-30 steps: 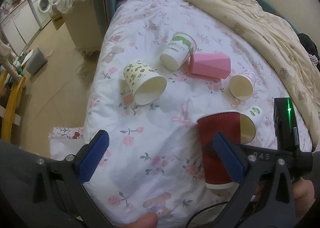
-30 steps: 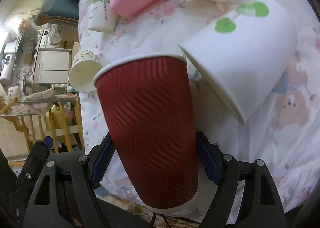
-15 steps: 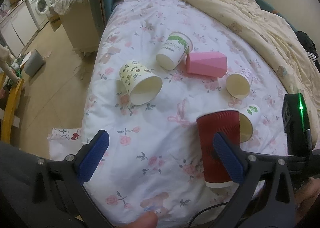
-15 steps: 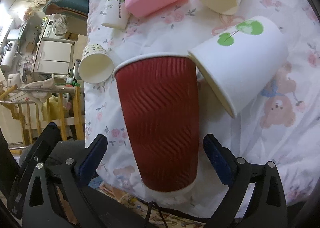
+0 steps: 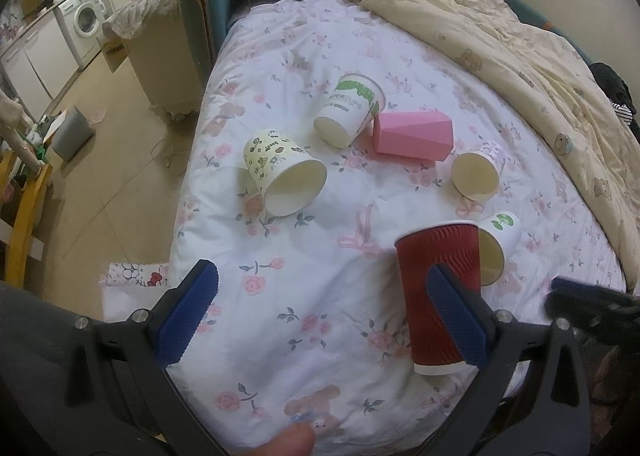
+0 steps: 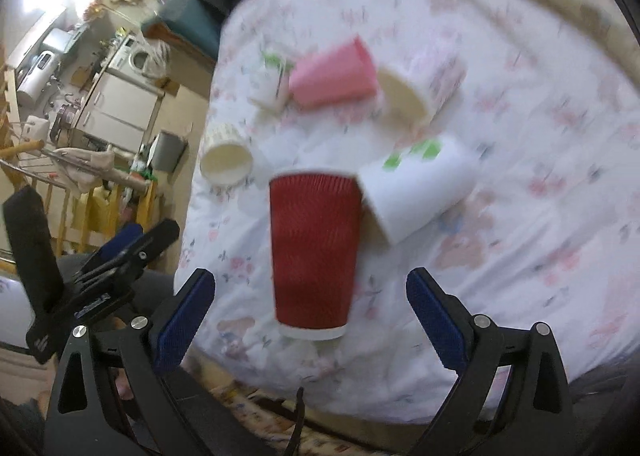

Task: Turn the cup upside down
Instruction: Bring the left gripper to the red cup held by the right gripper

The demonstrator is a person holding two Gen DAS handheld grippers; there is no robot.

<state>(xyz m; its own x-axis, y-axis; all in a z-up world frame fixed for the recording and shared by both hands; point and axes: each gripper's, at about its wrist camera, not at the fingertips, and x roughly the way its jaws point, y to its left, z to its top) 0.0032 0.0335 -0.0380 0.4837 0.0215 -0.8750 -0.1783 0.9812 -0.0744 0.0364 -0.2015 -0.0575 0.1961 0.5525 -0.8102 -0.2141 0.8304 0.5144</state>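
Bed [image 5: 320, 316]: floral white sheet, cream quilt [image 5: 500, 35] heaped toward 1 o'clock.
Left gripper [image 5: 324, 316]: jaws spread wide, holding nothing, low over the near edge of the sheet.
Right gripper [image 6: 310, 320]: jaws spread wide, clear of the cup on both sides.
Red ribbed cup [image 6: 314, 256]: stands inverted on the sheet, wide rim down, between the right jaws but untouched.
White cup with green print [image 6: 420, 191]: on its side, touching the red cup at 2 o'clock.
Pink faceted cup [image 5: 412, 133]: on its side, at 12 o'clock of the red cup.
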